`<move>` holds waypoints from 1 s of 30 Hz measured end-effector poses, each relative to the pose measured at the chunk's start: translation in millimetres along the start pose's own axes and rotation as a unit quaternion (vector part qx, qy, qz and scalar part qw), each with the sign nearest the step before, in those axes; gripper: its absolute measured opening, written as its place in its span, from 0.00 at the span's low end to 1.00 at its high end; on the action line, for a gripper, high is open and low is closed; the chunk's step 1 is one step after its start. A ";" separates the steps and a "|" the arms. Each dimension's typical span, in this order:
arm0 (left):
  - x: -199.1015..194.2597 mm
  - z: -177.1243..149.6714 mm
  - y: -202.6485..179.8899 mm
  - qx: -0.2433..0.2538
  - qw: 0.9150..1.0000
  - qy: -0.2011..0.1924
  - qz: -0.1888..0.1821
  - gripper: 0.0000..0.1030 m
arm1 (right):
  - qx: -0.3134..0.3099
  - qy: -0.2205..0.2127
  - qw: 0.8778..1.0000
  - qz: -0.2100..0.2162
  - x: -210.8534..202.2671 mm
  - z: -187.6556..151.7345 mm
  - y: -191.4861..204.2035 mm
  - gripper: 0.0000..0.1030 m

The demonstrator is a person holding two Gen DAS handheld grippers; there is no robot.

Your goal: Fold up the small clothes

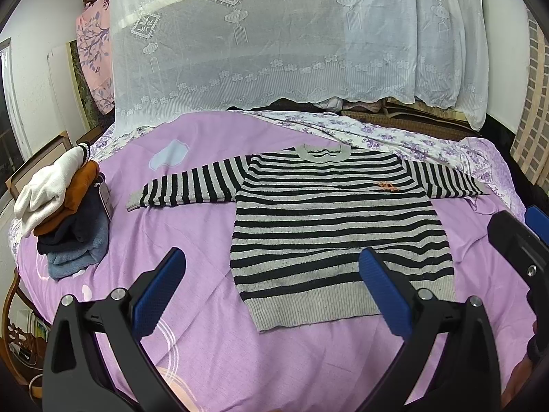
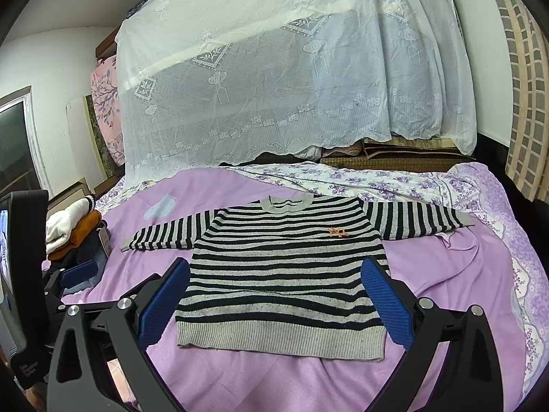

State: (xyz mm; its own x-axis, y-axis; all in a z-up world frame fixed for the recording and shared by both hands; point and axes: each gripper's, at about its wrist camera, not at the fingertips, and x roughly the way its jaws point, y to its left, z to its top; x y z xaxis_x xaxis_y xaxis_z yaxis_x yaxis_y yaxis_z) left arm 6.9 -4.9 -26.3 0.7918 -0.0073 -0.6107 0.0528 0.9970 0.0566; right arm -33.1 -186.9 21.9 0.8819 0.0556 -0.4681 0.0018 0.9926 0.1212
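two grippers are hovering above a bed [image 1: 212, 360], each with its blue-padded fingers spread wide and grasping nothing: the left gripper [image 1: 271, 295] and the right gripper [image 2: 274, 302]. a striped sweater [image 1: 329, 226] is lying flat and face up on the purple bed cover, its long axis running from the grey ribbed hem, nearest the cameras, to the grey collar, pointing toward the far lace curtain [image 1: 267, 44]. both sleeves are lying spread out sideways, roughly square to the body. a small orange emblem [image 2: 338, 232] is sitting on the chest; its shape is too small to read. in the left wrist view the right fingers are covering part of the hem, and the far sleeve cuff is hard to make out. a stack of folded clothes [image 1: 65, 213] is resting at the bed's left edge, well apart from the sweater, with a hanging tag whose print is illegible. writing on the device at the left edge of the right wrist view is blurred.
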 end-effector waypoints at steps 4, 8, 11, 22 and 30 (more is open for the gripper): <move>0.0 0.2 -0.2 0.000 1.000 0.000 0.000 0.96 | 0.000 0.000 1.000 0.000 0.1 0.2 -0.3 0.97; 0.1 0.0 0.0 0.000 1.000 0.001 0.000 0.96 | 0.001 0.001 1.000 0.001 0.3 -0.7 -0.2 0.97; 3.0 -1.4 0.2 -0.001 1.000 0.004 -0.002 0.96 | 0.002 0.002 1.000 0.001 1.5 -2.8 -0.2 0.97; 33.0 -0.5 -3.1 -0.004 0.999 0.038 -0.005 0.96 | 0.013 0.021 1.000 -0.002 29.1 -10.5 -10.3 0.97; 75.7 2.7 -14.3 0.010 0.998 0.063 0.015 0.96 | 0.040 0.049 0.998 -0.004 68.4 -15.1 -32.2 0.97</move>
State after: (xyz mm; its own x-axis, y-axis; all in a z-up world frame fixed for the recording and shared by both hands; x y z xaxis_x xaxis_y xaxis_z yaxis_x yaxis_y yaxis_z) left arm 67.8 -19.9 -71.2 0.7102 0.0330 -0.7032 0.0433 0.9950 0.0904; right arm 20.0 -213.5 -27.3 0.8319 0.0609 -0.5515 0.0505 0.9815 0.1847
